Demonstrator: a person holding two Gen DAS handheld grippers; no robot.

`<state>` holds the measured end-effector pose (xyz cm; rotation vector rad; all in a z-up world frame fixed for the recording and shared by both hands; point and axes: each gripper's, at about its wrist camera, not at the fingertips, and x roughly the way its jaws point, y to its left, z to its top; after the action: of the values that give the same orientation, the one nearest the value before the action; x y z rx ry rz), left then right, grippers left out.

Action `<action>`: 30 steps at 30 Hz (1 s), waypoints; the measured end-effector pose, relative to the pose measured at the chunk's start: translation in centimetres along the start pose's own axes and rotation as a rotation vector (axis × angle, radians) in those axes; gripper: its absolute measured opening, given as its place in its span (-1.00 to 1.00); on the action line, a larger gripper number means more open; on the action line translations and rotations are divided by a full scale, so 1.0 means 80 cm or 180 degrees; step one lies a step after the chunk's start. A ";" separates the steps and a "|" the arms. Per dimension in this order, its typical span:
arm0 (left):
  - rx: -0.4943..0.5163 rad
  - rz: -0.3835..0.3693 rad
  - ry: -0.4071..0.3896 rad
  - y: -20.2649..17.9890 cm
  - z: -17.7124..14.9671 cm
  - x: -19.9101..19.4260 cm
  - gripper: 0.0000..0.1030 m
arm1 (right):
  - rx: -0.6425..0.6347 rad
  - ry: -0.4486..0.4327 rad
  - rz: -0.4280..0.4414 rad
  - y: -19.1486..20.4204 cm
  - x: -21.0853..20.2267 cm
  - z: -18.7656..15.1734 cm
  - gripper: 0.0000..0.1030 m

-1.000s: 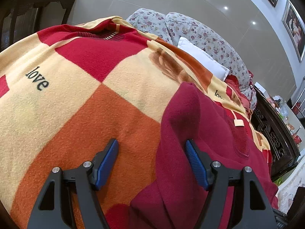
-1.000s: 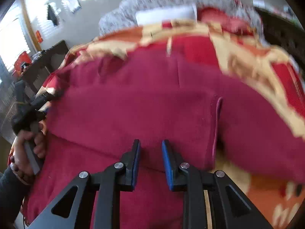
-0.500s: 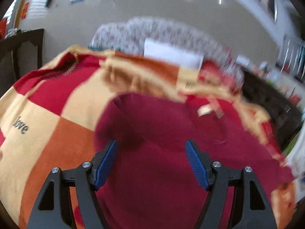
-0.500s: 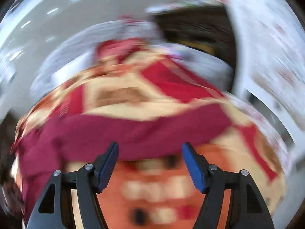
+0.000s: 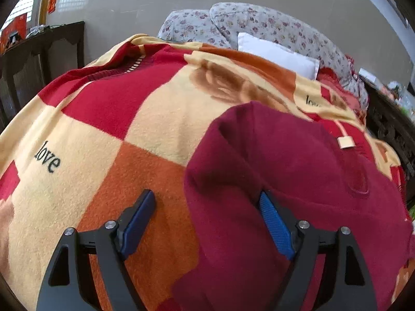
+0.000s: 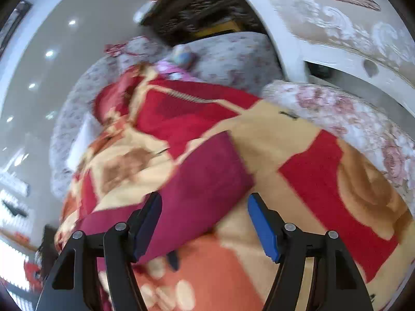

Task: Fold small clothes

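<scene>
Maroon garment (image 5: 285, 168) lies between both grippers' spread fingers (image 5: 275, 223).

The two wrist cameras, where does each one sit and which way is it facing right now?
Left wrist: behind the open left gripper, looking along the bed toward the floral pillows; the maroon garment lies ahead and to the right.
Right wrist: behind the open right gripper, tilted, facing the garment's folded end.
Shared: maroon garment, checkered blanket.
</scene>
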<state>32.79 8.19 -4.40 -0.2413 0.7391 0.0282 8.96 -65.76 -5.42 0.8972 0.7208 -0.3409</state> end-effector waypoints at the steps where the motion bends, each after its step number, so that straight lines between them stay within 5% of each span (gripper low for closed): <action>1: -0.0058 -0.0008 -0.0064 0.004 -0.001 -0.009 0.59 | 0.0111 0.0023 0.0041 -0.007 0.006 0.001 0.42; 3: -0.0169 0.0009 -0.0219 0.007 -0.003 -0.035 0.59 | 0.0304 -0.0006 0.0104 -0.018 0.012 0.004 0.32; 5: -0.0239 -0.0041 -0.0306 0.017 -0.011 -0.062 0.59 | 0.0323 -0.0051 0.0184 -0.020 0.013 0.006 -0.16; 6: -0.0274 -0.0068 -0.0333 0.020 -0.015 -0.073 0.59 | 0.0299 -0.0059 0.0211 -0.019 0.013 0.007 -0.63; 7: -0.0303 -0.0109 -0.0354 0.023 -0.020 -0.084 0.59 | 0.0272 -0.0066 0.0228 -0.018 0.012 0.007 -0.79; 14: -0.0350 -0.0387 -0.0163 0.007 -0.055 -0.103 0.59 | -0.0264 -0.0281 0.0198 0.048 -0.019 -0.007 -0.85; 18: -0.0280 -0.0592 -0.0071 -0.017 -0.064 -0.099 0.59 | -0.1023 -0.0171 0.0477 0.161 -0.033 -0.056 -0.85; 26: -0.0172 -0.1385 0.0287 -0.081 -0.068 -0.093 0.60 | -0.2141 0.0253 0.1382 0.405 -0.005 -0.234 -0.85; 30: -0.0139 -0.1777 0.0499 -0.109 -0.066 -0.075 0.60 | -0.2508 0.0588 0.1425 0.465 0.050 -0.331 -0.85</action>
<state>25.77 -1.18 -2.33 -0.4887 0.8062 -0.5097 21.11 -22.32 2.71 0.3135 0.7168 0.4159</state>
